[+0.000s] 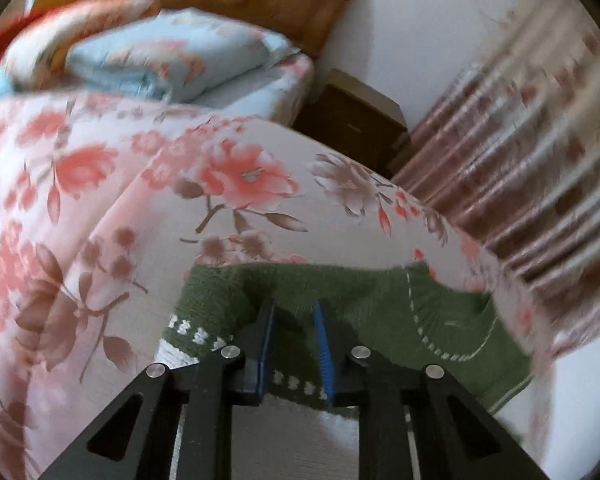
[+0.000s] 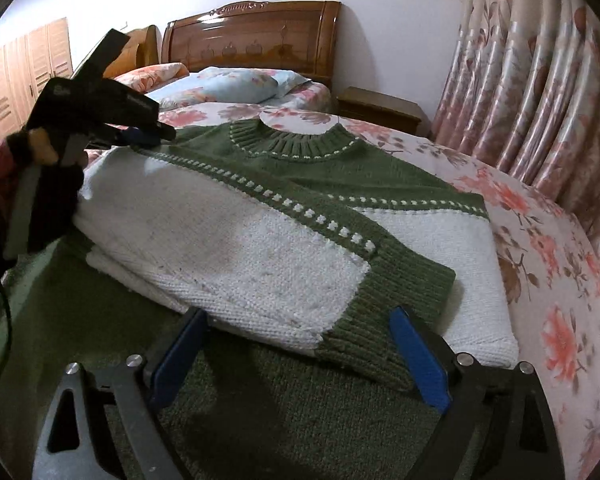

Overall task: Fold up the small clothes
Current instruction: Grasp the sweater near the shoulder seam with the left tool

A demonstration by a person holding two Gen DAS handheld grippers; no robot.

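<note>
Green and cream knit, chunky and ribbed at the cuff and round neckline, makes up the sweater [image 2: 284, 216] we are folding on the bed [image 2: 540, 240], near its curtain-side edge. Our left gripper [image 1: 294, 344] has its blue pads nearly together on a raised fold of the green shoulder; whether they truly pinch it we cannot tell from this blurred view. Our right gripper [image 2: 300, 354] stands wide apart, its fingers straddling the folded sleeve's green cuff without pressing it. A floral sheet covers the bed, with pillows [image 2: 236, 86] before a glossy wooden headboard [image 2: 252, 40]. The sweater's hem is cut off below.
</note>
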